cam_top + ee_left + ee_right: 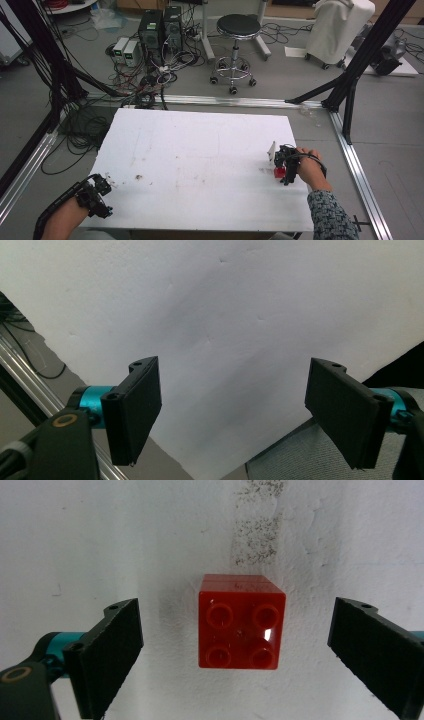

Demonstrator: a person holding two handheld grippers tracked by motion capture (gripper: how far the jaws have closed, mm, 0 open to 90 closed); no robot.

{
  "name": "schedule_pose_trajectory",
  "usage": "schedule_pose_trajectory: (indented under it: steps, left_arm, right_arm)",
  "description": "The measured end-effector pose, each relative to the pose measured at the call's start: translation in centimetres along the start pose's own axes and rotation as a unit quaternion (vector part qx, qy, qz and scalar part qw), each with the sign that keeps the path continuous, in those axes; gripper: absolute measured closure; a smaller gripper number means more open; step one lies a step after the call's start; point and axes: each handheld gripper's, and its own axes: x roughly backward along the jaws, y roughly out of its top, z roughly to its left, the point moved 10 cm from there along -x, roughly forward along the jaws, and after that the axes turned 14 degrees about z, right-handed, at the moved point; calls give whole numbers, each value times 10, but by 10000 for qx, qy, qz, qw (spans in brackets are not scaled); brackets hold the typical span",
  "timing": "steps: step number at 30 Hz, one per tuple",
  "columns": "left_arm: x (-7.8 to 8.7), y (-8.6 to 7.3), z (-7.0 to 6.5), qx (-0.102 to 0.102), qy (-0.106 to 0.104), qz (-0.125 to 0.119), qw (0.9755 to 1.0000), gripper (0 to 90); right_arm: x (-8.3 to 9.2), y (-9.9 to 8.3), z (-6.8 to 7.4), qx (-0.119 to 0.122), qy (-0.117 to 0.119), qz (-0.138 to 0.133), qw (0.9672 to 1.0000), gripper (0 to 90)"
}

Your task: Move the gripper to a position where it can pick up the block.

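Right tongs (235, 645) spread wide, released, straddle a red brick (241, 628) without touching it; left tongs (235, 410) gape empty over the white bench (200, 150) corner

Black stool (238, 26) beyond white table (200, 150); computer towers (161, 27), cable tangle (145, 85) on floor.

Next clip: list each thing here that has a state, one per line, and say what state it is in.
Left gripper: jaws wide open, nothing between them, over the near left edge of the white table.
Right gripper: jaws wide open, either side of the red brick, not touching it.
Red brick: lying on the table with its studs facing the camera, not gripped.
Stool: standing upright on the floor beyond the table.
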Motion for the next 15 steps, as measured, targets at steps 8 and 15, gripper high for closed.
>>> schedule_pose_trajectory:
  steps: [8, 15]
  left_arm:
    - [0, 0, 0, -5, -1, 8, 10000, 228]
    - [0, 1, -1, -34, -14, -14, 10000, 228]
  right_arm:
    - [-9, 0, 2, 17, 80, 72, 9999, 66]
    - [-8, 0, 1, -11, 63, 47, 10000, 66]
